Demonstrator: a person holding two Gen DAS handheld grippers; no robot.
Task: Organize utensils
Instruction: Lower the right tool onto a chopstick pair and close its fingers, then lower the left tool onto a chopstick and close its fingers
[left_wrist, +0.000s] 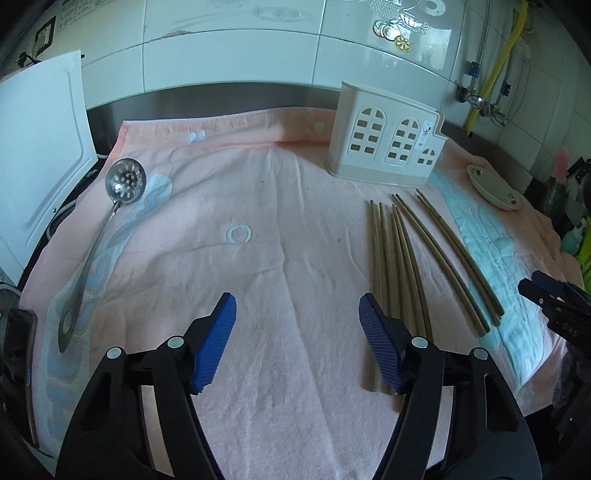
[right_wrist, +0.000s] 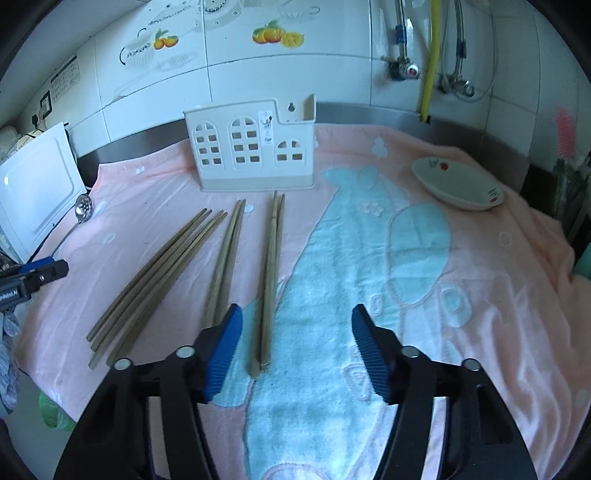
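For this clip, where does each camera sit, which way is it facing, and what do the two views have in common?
Left wrist: on the left gripper, open, facing the tiled wall over the pink towel; slotted ladle left, right gripper at the right edge.
Right wrist: on the right gripper, open, facing the same wall; left gripper at the left edge.
Shared: chopsticks, utensil holder, dish.

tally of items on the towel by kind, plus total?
chopsticks: 8
slotted spoon: 1
utensil holder: 1
dish: 1
Total: 11
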